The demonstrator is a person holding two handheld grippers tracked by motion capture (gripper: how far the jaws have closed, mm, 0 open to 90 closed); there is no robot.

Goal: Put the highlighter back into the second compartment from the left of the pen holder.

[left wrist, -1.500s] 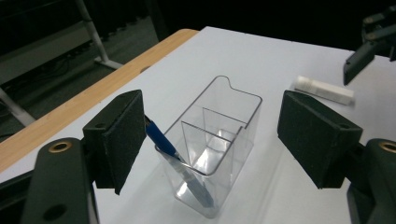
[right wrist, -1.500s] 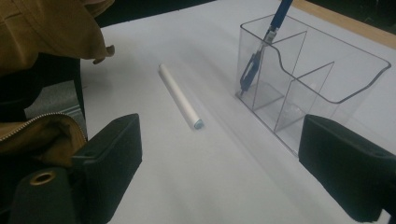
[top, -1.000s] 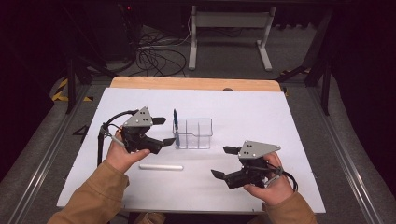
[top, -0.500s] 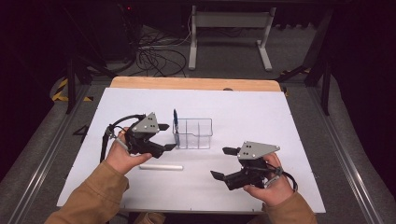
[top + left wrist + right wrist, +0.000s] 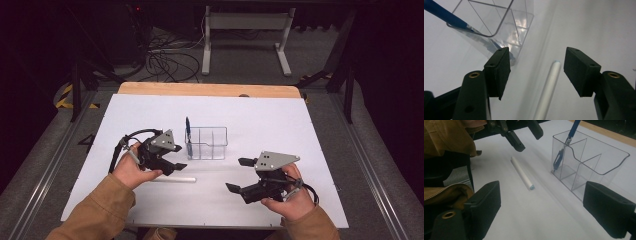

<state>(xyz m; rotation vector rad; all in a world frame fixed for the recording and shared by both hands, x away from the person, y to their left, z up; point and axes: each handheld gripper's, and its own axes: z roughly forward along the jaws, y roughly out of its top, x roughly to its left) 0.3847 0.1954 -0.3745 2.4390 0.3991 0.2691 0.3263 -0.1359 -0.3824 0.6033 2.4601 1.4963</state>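
The left gripper (image 5: 176, 165) hangs low over the table (image 5: 300, 130), just above the white pen (image 5: 172, 179), and its jaws have just been closing in, though they stand apart with a clear gap. In the left gripper view the white pen (image 5: 547, 91) lies on the sheet between the two black pads, nearer the right-hand one, and neither pad is pressing on it; whether either touches it I cannot tell. The pen lies flat, pointing along the gripper's line of sight, its pale blue tip toward the far end. Beyond the tip, off to the left in that view, stands the clear organizer (image 5: 506, 27), with a blue pen (image 5: 441, 13) leaning out over its rim. From above, the clear organizer (image 5: 207, 143) sits near the middle of the table, divided into compartments, and the blue pen (image 5: 188, 131) stands tilted in its leftmost compartment. The white pen rests just in front of the organizer's left end, apart from it. Over on the other side, the right gripper (image 5: 240, 175) is held above the table's near edge, well apart from both pens, jaws wide with nothing between them. Its own view looks across at the white pen (image 5: 522, 172) and the organizer (image 5: 591, 157), the left gripper (image 5: 526, 136) poised above the pen's far end.
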